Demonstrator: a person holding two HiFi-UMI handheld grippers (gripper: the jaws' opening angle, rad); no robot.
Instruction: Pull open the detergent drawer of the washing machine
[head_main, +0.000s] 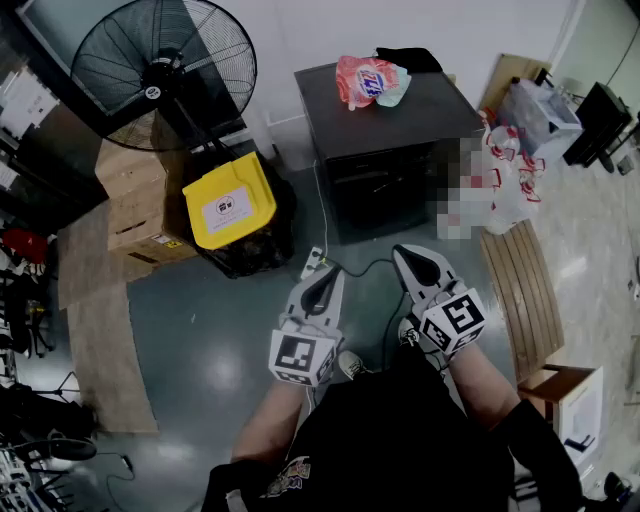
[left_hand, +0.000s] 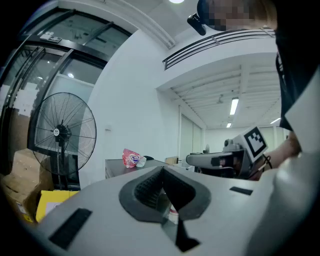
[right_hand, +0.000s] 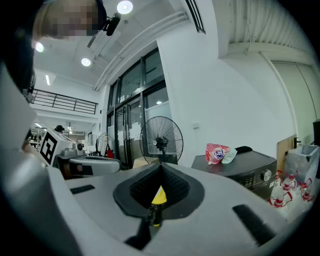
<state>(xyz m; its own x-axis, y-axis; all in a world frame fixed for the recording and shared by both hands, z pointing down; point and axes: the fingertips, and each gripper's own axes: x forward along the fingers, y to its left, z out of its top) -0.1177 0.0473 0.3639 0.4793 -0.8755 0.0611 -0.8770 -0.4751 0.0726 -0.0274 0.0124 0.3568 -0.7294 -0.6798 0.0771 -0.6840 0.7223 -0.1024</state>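
Observation:
The dark washing machine (head_main: 392, 150) stands on the floor ahead of me, its front too dark in the head view to make out the detergent drawer. In the right gripper view the washing machine (right_hand: 245, 172) shows a control knob (right_hand: 266, 175) on its front panel. My left gripper (head_main: 326, 276) and right gripper (head_main: 412, 258) are held side by side, level, well short of the machine. Both are shut with nothing between the jaws. The left gripper (left_hand: 162, 170) points at the machine's top (left_hand: 120, 166); the right gripper (right_hand: 161, 168) points left of it.
A pink detergent bag (head_main: 370, 80) and a black item (head_main: 408, 58) lie on the machine's top. A big floor fan (head_main: 165, 70), cardboard boxes (head_main: 135, 195) and a yellow-lidded bin (head_main: 228, 203) stand at the left. Plastic bags (head_main: 512, 170) and a wooden slatted bench (head_main: 520, 290) are at the right. A power strip (head_main: 313, 262) lies on the floor.

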